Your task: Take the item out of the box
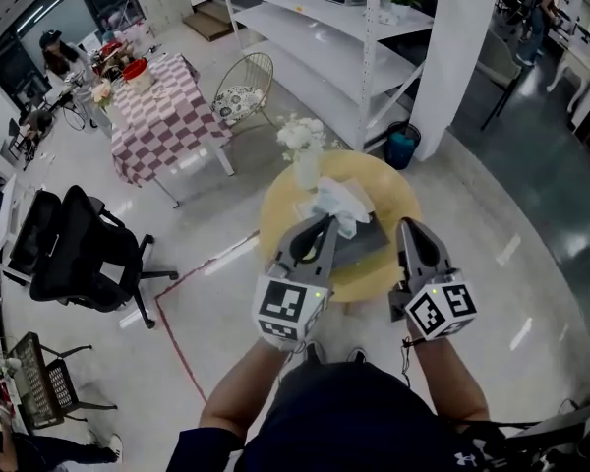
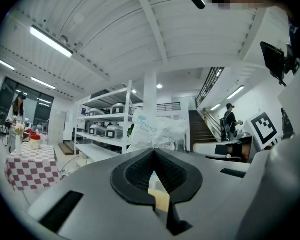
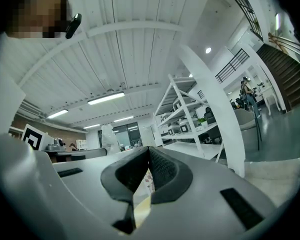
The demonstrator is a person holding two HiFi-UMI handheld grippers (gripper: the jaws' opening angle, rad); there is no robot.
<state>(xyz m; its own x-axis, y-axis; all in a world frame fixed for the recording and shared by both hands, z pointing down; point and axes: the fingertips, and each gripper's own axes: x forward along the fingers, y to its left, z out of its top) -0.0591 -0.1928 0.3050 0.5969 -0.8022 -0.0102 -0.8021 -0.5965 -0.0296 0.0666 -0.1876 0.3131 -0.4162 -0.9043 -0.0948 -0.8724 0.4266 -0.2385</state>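
Your left tongs (image 1: 318, 236) and right tongs (image 1: 410, 241) are both pressed together, empty. The white bag (image 1: 342, 203) sticks out of the box (image 1: 364, 246) between them, just ahead. Pull hard and the box could lift too, knocking the vase (image 1: 306, 168) beyond the left tongs.

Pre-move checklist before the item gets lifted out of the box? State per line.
1. Left gripper shut on white packet: ok, looks pinched at the tips.
2. Right gripper free: ok, jaws shut on nothing.
3. Packet out of gray box: not ok, its bottom sits in the box.
4. Box held down: not ok, nothing grips it.
5. Flower vase clear of the lift: cannot tell, it stands close behind.
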